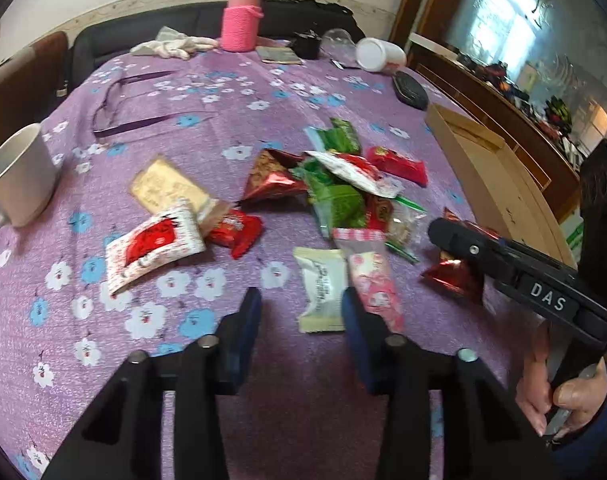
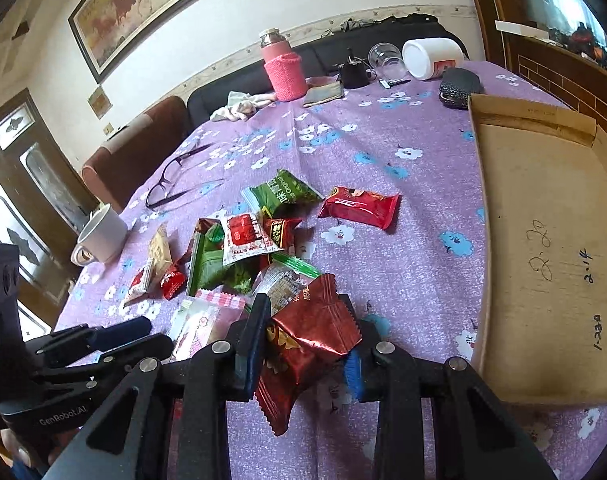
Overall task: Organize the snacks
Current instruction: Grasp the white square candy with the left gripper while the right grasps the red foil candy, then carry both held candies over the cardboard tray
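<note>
A heap of snack packets [image 1: 343, 184] lies mid-table on the purple flowered cloth; it also shows in the right wrist view [image 2: 255, 248]. My right gripper [image 2: 303, 336] is shut on a dark red foil snack packet [image 2: 303, 344], held just above the cloth beside the cardboard box lid [image 2: 551, 264]. In the left wrist view that packet [image 1: 455, 276] hangs from the right gripper [image 1: 451, 236]. My left gripper [image 1: 301, 316] is open and empty, close to a cream packet [image 1: 321, 288] and a pink packet [image 1: 375, 288]. The left gripper shows in the right wrist view [image 2: 143, 330].
A white mug [image 1: 19, 176] stands at the left. Glasses [image 1: 115, 108] lie behind it. A pink-sleeved bottle [image 1: 241, 16], a tipped white jar [image 1: 377, 54], a glass cup [image 2: 385, 58] and a black case [image 1: 411, 90] sit at the far edge. The empty box lid [image 1: 487, 176] is right.
</note>
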A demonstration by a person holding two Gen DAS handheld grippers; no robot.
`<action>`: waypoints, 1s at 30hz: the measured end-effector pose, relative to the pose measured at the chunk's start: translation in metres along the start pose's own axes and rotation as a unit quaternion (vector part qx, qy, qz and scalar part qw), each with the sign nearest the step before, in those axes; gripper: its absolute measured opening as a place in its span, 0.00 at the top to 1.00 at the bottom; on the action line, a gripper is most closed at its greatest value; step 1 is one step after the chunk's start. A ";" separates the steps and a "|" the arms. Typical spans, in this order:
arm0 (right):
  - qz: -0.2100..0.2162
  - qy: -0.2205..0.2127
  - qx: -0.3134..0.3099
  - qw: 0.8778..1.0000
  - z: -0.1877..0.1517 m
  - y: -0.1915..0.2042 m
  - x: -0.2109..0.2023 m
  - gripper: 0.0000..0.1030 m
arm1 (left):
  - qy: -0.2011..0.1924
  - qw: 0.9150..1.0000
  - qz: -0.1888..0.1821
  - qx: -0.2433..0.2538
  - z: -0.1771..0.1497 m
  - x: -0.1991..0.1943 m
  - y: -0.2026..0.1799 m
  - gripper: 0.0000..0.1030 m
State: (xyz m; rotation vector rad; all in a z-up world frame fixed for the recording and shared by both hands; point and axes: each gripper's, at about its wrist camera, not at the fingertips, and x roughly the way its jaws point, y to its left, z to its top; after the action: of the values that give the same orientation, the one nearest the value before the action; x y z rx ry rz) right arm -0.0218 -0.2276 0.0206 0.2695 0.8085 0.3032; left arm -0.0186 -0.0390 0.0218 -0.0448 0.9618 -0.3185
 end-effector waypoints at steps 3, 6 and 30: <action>0.002 -0.004 -0.003 1.000 -0.001 0.001 -0.003 0.66 | 0.005 1.000 0.010 0.011 0.007 0.004 -0.007 0.64; 0.005 -0.006 -0.006 1.000 -0.002 0.001 -0.005 0.66 | 0.013 1.000 0.007 0.012 0.010 0.009 -0.010 0.64; 0.001 -0.027 -0.010 1.000 -0.003 0.002 -0.014 0.66 | -0.072 0.997 0.008 0.018 0.002 -0.012 -0.014 0.81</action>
State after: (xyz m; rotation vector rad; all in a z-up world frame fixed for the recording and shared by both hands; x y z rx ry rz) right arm -0.0338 -0.2304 0.0290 0.2592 0.7516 0.3033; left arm -0.0265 -0.0493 0.0350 -0.0274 0.8134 -0.3126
